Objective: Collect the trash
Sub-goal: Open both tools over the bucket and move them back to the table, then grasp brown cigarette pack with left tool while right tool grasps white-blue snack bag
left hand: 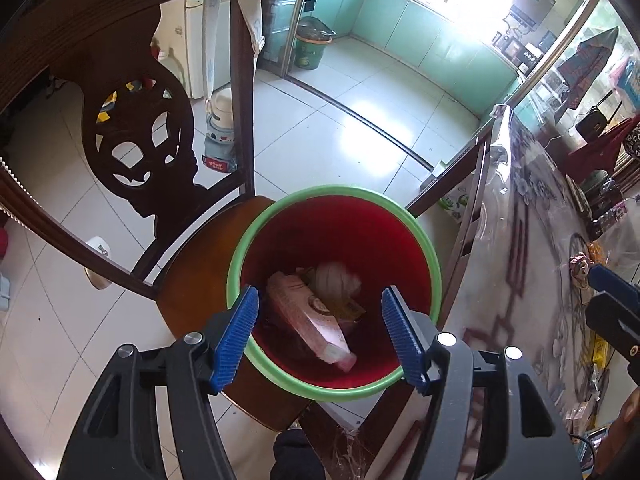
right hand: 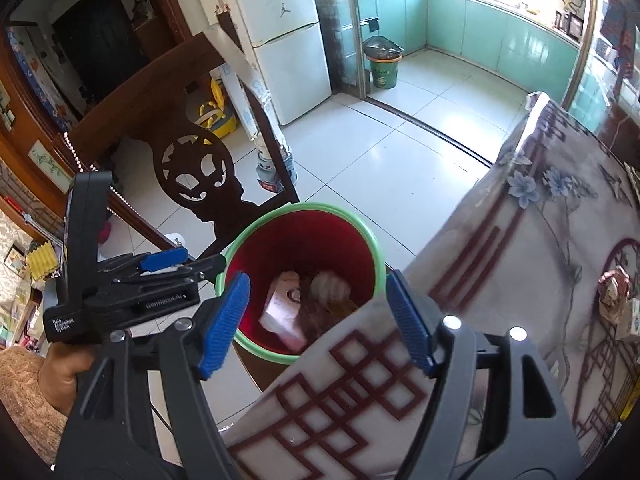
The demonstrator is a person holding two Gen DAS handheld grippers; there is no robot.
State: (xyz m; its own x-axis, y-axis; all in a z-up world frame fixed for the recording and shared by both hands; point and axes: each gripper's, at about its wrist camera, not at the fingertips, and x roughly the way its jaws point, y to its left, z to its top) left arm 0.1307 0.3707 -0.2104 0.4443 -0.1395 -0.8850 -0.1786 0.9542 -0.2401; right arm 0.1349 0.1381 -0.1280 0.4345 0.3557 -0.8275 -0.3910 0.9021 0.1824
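Observation:
A red bin with a green rim stands on a wooden chair seat beside the table. Inside lie a pink packet, a crumpled white wad and a yellowish wrapper. My left gripper is open and empty, its jaws spread just above the bin's mouth. My right gripper is open and empty, over the table edge next to the bin. The left gripper also shows in the right wrist view. A crumpled wrapper lies on the table at the right.
The table carries a floral and red-patterned cloth. A carved dark chair back rises behind the bin. A second green bin stands in the kitchen doorway, beside a white fridge. Tiled floor lies between.

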